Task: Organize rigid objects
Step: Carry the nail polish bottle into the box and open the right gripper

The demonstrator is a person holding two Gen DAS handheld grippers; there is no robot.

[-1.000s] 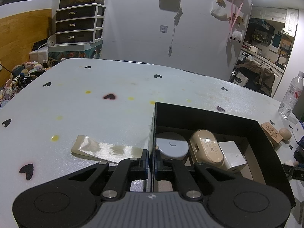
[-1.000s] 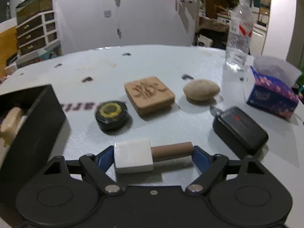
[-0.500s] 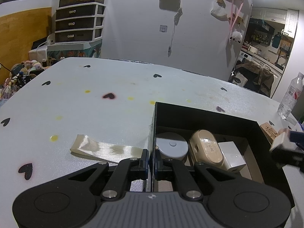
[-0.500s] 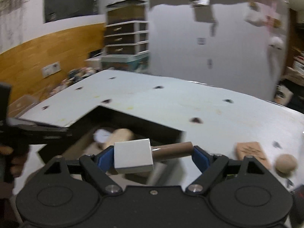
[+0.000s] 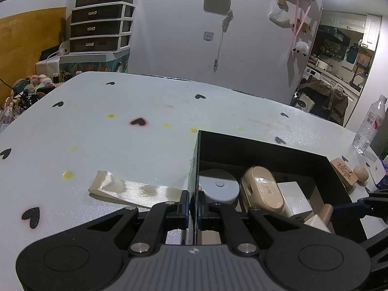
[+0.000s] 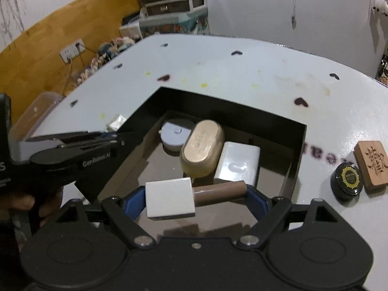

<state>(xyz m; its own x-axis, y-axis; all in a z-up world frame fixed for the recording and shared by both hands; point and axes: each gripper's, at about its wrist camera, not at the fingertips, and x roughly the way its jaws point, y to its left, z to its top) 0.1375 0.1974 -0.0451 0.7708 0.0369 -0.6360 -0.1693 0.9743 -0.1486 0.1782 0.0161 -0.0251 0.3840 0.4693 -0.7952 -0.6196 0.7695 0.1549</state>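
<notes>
Right tool (image 6: 195,195) clamps white-block, brown-handled stamp (image 6: 169,198), now over the black box (image 6: 299,150); a second ago it sat over the tabletop (image 6: 266,72). Left tool (image 5: 193,202), marked "GenRobot.AI", pinches the box wall. Inside: grey disc (image 6: 175,134), beige oval case (image 6: 202,150), white cube (image 6: 238,165). Beyond: carved wooden block (image 6: 372,166).

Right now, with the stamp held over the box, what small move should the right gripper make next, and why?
Probably lower the stamp into the bare front of the box and let go. The right gripper holds it above free floor, the other items sit further back, and the left gripper pinches the box wall.
</notes>
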